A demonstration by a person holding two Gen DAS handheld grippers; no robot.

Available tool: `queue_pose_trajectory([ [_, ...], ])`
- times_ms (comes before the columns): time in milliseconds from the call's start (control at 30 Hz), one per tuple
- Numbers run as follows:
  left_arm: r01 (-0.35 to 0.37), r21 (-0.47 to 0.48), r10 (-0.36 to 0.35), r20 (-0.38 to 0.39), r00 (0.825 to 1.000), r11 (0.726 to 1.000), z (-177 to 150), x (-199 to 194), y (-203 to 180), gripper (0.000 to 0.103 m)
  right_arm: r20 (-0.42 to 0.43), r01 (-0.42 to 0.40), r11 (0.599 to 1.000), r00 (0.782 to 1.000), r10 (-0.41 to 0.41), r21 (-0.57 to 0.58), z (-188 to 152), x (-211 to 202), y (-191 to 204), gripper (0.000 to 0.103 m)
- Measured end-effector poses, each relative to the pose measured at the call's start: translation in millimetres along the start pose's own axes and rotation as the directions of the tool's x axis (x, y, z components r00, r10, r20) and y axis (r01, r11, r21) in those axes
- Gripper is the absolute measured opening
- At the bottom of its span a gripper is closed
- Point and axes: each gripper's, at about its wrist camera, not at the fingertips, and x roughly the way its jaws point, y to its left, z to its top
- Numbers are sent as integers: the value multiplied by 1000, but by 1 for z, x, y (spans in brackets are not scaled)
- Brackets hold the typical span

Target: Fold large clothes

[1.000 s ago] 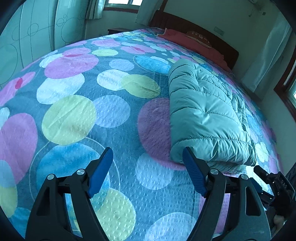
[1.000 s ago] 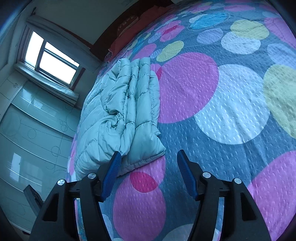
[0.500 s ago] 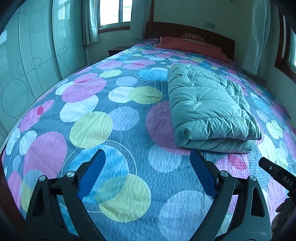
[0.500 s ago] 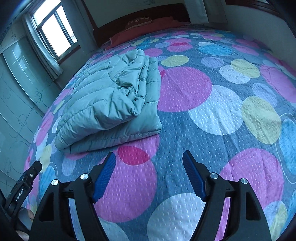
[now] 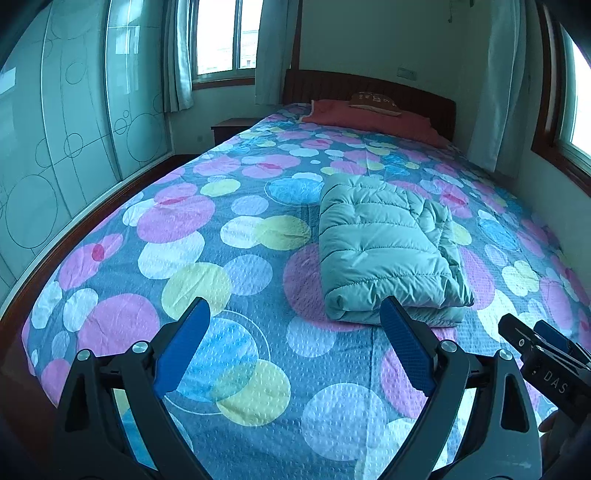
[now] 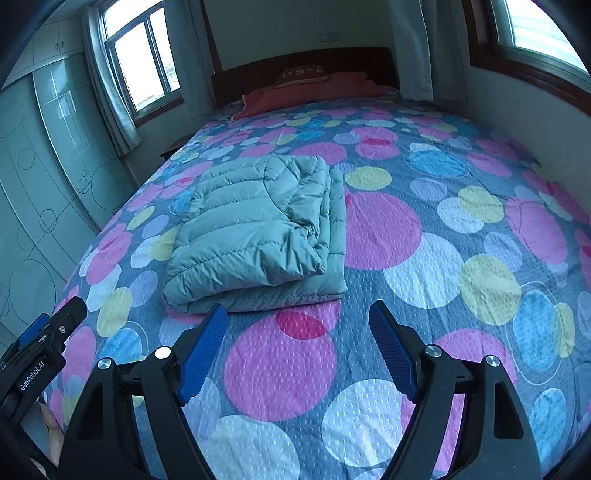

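Both my left gripper (image 5: 293, 319) and right gripper (image 6: 297, 325) gape empty, the right widening, below one folded puffer jacket (image 5: 384, 247) at mid-frame.

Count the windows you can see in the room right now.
2: one window left of the headboard, one window on the right wall. Others may be out of view.
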Motion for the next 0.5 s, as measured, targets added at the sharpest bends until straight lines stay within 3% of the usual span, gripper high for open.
queue_pose_trajectory([
  [267, 4, -1, -4, 32, 999, 1000, 10, -20, -6, 98, 64, 7, 999, 998, -5, -43, 12, -27, 12, 79],
  [500, 13, 1, -13, 28, 1000, 1000, 9, -22, -9, 98, 61, 3, 999, 998, 0, -49, 10, -26, 14, 79],
])
